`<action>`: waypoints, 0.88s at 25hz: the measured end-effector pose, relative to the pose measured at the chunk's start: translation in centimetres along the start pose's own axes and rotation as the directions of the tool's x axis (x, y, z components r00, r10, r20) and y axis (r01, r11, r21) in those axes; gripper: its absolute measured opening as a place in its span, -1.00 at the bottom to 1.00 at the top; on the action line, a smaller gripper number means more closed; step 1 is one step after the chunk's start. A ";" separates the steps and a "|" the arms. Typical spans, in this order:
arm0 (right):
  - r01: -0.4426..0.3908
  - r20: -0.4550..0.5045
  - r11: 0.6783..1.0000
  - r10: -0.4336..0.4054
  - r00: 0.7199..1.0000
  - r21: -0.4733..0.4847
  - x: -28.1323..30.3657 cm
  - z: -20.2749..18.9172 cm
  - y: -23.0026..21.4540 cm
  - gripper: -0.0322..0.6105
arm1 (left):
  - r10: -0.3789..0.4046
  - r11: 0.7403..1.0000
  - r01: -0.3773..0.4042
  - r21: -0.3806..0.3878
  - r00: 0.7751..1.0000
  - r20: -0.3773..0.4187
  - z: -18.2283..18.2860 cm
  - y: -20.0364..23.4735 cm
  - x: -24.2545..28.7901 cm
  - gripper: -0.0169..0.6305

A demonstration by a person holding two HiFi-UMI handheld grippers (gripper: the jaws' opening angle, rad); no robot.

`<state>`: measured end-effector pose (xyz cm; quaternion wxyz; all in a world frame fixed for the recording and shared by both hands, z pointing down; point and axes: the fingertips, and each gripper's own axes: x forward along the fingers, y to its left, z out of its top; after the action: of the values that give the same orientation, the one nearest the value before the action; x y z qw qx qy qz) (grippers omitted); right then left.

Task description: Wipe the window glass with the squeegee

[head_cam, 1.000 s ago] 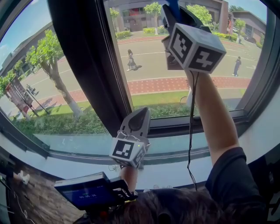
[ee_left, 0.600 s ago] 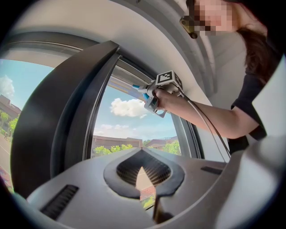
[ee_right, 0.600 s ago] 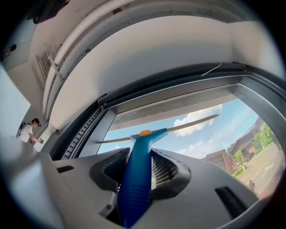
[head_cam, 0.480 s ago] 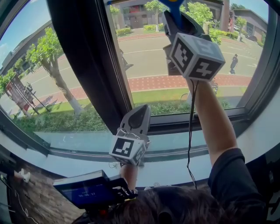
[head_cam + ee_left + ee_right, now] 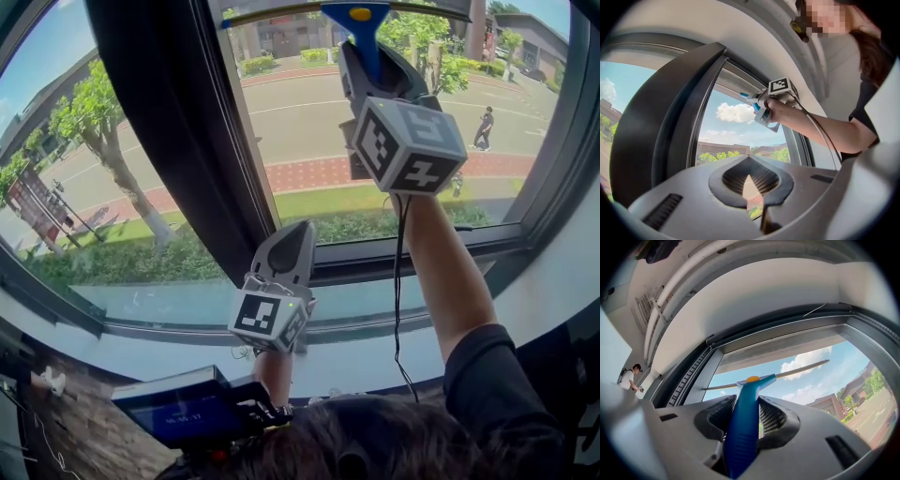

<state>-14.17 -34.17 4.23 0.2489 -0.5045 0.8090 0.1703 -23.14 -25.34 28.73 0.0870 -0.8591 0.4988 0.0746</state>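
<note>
While right tool (image 5: 370,58) pinches blue squeegee (image 5: 361,23) handle, blade high on window glass (image 5: 309,141), left tool (image 5: 291,239) pressed together, empty.

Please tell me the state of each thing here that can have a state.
squeegee: gripped by its blue handle, blade horizontal, high up.
right tongs: shut on the squeegee, held high.
left tongs: shut, empty, held low.
window glass: transparent; wetness cannot be told.
device screen: lit.
</note>
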 end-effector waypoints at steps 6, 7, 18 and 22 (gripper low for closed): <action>0.004 -0.008 1.000 -0.004 1.000 -0.023 -1.0 -1.1 0.2 -0.45 | 0.007 1.000 -0.007 -0.001 1.000 0.009 0.0 0.1 0.0 -0.94; 0.006 -0.011 1.000 -0.006 1.000 -0.027 -1.3 -1.4 0.2 -0.45 | 0.007 1.000 -0.007 -0.004 1.000 0.006 0.0 0.1 -0.1 -0.95; 0.021 -0.059 0.999 -0.023 0.998 -0.033 -4.1 -4.9 0.3 -0.45 | 0.014 1.000 -0.014 -0.003 1.000 0.008 -0.6 0.6 -0.3 -0.94; 0.030 -0.078 0.999 -0.031 0.996 -0.021 -5.1 -6.1 0.3 -0.45 | 0.015 1.000 -0.015 -0.007 1.000 0.003 -0.5 0.4 -0.4 -0.94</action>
<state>-13.98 -33.51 12.17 0.2145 -0.5256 0.8086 0.1544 -23.68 -25.35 29.27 0.0840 -0.8556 0.5047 0.0784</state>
